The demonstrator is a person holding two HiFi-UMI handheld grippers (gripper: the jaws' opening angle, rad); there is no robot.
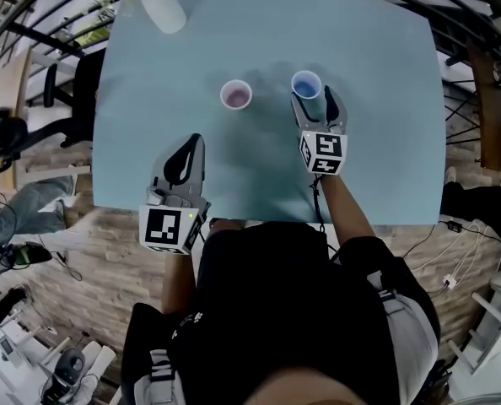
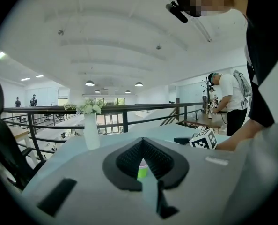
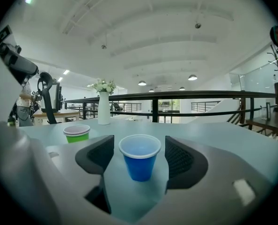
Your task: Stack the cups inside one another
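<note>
Right gripper (image 3: 139, 146): jaws wide apart, blue cup (image 3: 140, 156) upright between them, pads clear of it. Left gripper (image 2: 142, 140): jaws closed together, empty. Cups on table (image 1: 377, 125): one blue, one green cup (image 3: 76, 137) with a purple cup (image 3: 76, 129) nested inside. Head view gives only that stack's pinkish interior; the green wall shows in the gripper views. One vase (image 1: 162, 7) at far edge, well apart.

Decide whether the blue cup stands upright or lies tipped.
Upright. The blue cup stands on its base, open rim upward, on the table.

Overhead, two low; blue cup (image 1: 306, 83) shared
</note>
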